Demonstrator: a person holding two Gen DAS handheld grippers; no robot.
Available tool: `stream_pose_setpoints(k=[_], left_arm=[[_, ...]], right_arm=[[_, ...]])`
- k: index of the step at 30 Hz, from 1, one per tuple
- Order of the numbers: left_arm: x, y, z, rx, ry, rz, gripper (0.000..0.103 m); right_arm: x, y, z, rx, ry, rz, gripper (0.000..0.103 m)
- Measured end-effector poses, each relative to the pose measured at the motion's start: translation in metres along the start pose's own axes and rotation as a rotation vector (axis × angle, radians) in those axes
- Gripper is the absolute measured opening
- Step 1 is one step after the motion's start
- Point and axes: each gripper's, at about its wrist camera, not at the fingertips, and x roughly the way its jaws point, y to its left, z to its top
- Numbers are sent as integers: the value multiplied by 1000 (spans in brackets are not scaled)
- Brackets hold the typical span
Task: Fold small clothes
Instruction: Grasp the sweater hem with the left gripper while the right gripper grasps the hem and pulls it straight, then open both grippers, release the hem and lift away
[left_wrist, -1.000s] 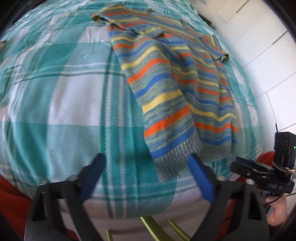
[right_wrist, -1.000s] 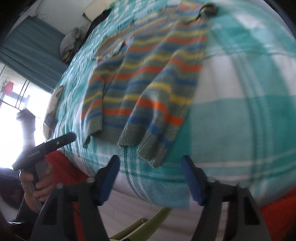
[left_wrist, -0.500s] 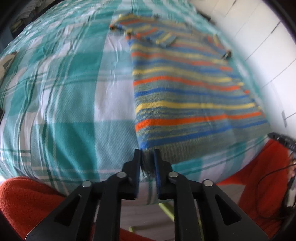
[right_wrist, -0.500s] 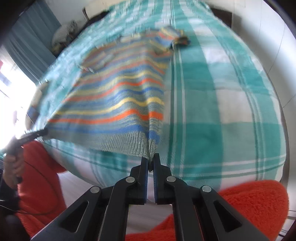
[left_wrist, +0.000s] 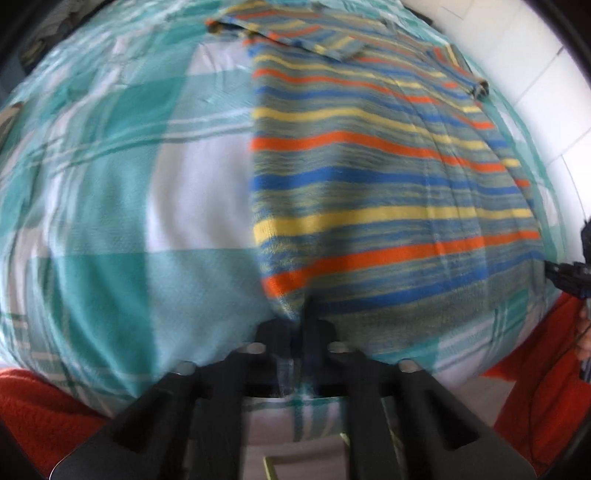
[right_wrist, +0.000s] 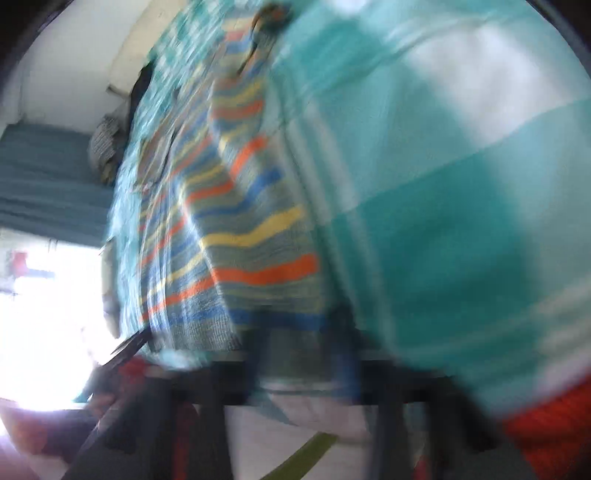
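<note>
Now both grippers, left (left_wrist: 301, 332) and right (right_wrist: 299, 354), have jaws just closed, pinching the striped sweater's (left_wrist: 388, 192) hem corners on the plaid bed (left_wrist: 110, 221).

The right wrist view is smeared by motion: the right gripper (right_wrist: 299, 354) cannot be made out clearly, and the striped sweater (right_wrist: 236, 236) hem is hidden behind it

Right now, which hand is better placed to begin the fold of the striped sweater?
Probably the left. The left tool is shut on the striped sweater at its hem corner, sharply seen. The right tool is too blurred to judge its grip.
</note>
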Motion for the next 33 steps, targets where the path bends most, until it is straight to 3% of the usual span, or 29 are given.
stream_pose_setpoints(k=[5, 9, 13, 15, 18, 19, 20, 21, 22, 24, 27, 29, 31, 33], left_arm=[[-39, 21, -5, -62, -46, -10, 3], [-51, 26, -15, -58, -49, -3, 3], [-6, 20, -22, -32, 48, 108, 3], [2, 15, -22, -10, 42, 150, 3], [-1, 3, -20, 41, 36, 219, 10], [-3, 2, -20, 48, 43, 230, 17], [-5, 2, -20, 46, 49, 238, 32], [-11, 5, -20, 34, 51, 249, 41], [-19, 9, -21, 17, 38, 256, 54], [-42, 20, -21, -25, -22, 265, 61], [-75, 37, -13, -109, -135, 295, 71], [-91, 47, -11, -164, -201, 293, 74], [-97, 55, -8, -218, -257, 282, 77], [-98, 63, -11, -261, -278, 276, 78]], right_arm=[[-37, 30, -2, -107, -43, -121, 4], [-70, 46, -12, -160, -70, -166, 4], [-18, 38, -7, -156, 11, -299, 4], [5, 25, -7, -123, 39, -335, 4], [4, 34, -2, -146, 29, -370, 5], [2, 37, -2, -150, 27, -373, 7], [1, 41, -2, -151, 31, -365, 9], [0, 46, -5, -147, 41, -351, 16], [-6, 48, -6, -145, 49, -344, 30], [-26, 61, -1, -172, 25, -363, 44], [-60, 86, 21, -320, -70, -465, 45], [-79, 109, 50, -448, -168, -549, 56], [-84, 131, 82, -585, -267, -579, 73], [-69, 156, 115, -705, -313, -570, 75]])
